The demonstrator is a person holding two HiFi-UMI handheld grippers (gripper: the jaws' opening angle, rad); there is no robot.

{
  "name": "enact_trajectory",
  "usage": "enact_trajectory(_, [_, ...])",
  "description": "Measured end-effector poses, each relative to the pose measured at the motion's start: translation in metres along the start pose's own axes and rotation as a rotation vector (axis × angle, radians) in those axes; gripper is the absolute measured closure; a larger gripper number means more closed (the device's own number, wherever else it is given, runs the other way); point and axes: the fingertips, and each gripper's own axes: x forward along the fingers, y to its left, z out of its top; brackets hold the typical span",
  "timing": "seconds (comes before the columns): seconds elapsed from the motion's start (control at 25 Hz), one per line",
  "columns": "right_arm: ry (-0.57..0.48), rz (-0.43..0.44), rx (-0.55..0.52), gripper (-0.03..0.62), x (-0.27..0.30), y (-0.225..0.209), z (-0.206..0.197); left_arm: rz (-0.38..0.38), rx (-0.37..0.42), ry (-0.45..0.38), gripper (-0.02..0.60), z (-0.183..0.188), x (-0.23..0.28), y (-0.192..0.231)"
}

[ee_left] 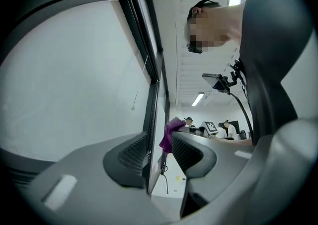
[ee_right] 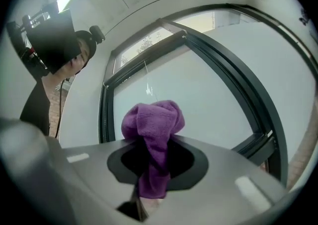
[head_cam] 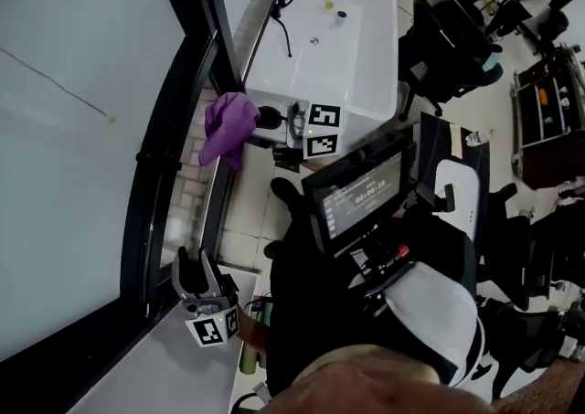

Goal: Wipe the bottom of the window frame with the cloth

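One small fold of the purple cloth [head_cam: 228,124], just beside the far window frame [head_cam: 179,101] and perhaps touching it, is pinched by the right gripper [head_cam: 265,118], so dragging could pull it free; the nearer left gripper [head_cam: 194,268] gapes empty.

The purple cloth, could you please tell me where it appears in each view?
Head view: purple cloth upper left of centre, beside the window frame.
Left gripper view: small, at centre, beyond the open jaws.
Right gripper view: centre, clamped between the jaws.
Shared landmark: the dark window frame.
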Motion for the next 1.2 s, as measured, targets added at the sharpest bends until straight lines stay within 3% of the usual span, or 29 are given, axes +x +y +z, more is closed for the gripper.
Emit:
enact_trajectory(0.28, [0.006,0.038,-0.054,0.52,-0.002,0.042,0.01,0.014,-0.035,-0.031,0.422,0.001,-0.025,0.001])
enact_trajectory(0.52, [-0.035,0.134,-0.043,0.52,0.008,0.038,0.026,0.115,0.026,-0.034,0.422,0.012,-0.032,-0.005])
enact_trajectory(0.68, [-0.067,0.196,-0.027,0.52,0.007,0.023,0.043,0.161,0.03,-0.038,0.422,0.013,-0.01,-0.013])
enact_trajectory(0.84, [-0.107,0.242,0.006,0.52,-0.023,-0.001,0.058,0.153,0.02,-0.034,0.42,0.005,0.029,-0.041])
enact_trajectory(1.2, [-0.21,0.245,0.135,0.52,-0.089,-0.076,0.067,0.132,-0.007,0.003,0.422,-0.003,0.097,-0.085])
